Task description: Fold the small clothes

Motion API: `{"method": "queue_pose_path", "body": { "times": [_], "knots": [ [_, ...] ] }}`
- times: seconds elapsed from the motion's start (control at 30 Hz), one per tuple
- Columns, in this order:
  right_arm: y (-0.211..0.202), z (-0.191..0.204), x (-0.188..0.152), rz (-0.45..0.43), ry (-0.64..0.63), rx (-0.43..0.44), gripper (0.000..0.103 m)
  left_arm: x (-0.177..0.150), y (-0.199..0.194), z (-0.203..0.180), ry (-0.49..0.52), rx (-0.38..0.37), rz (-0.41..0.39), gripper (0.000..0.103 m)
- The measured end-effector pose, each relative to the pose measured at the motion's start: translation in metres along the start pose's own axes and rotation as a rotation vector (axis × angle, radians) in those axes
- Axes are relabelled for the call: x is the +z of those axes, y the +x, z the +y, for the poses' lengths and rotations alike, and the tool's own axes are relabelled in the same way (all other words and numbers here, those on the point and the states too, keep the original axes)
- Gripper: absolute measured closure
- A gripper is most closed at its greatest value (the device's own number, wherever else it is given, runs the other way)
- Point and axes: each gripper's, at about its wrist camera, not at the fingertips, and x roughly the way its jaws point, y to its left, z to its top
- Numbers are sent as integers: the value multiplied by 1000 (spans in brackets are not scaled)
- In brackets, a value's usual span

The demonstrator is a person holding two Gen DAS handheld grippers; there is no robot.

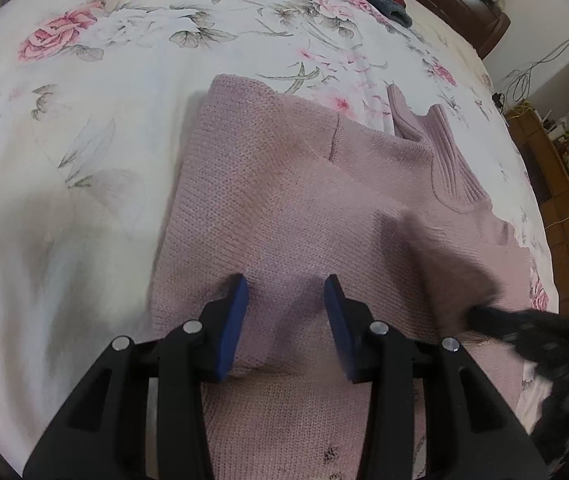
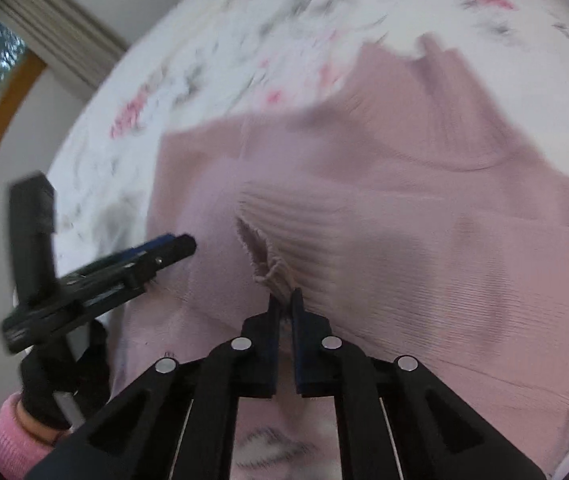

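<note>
At the lower centre of the left wrist view the left gripper (image 1: 286,300) stands wide open above the pink sweater (image 1: 284,200) on the flowered bedsheet (image 1: 84,100), and low in the right wrist view the right gripper (image 2: 285,306) pinches the sweater's ribbed cuff (image 2: 280,236).

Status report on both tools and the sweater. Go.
Left tool open, over the pink sweater. Right tool shut on the ribbed cuff. Sweater partly folded on floral bedsheet. Nothing in the way.
</note>
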Motion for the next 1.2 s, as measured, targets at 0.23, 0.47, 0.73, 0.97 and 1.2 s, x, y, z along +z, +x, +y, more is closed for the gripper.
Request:
{"method": "queue_pose_path", "body": {
  "times": [0.23,0.47,0.73,0.97,1.2],
  "knots": [
    [-73,-61,-17,-119,114,-32,98,-2,1,-1,1,8,-10,63],
    [-113,-133,-43,-143,196,-144,98,-2,1,-1,4,15,-12,63],
    [-65,-188,-81,13,338,-99,98,-2,3,-7,37,53,-6,63],
    [-93,-175,-81,-69,286,-181,94,3,-8,-16,40,87,0,62],
    [-93,-154,-49,-109,224,-148,93,10,-22,-78,225,138,-111,53]
  ]
}}
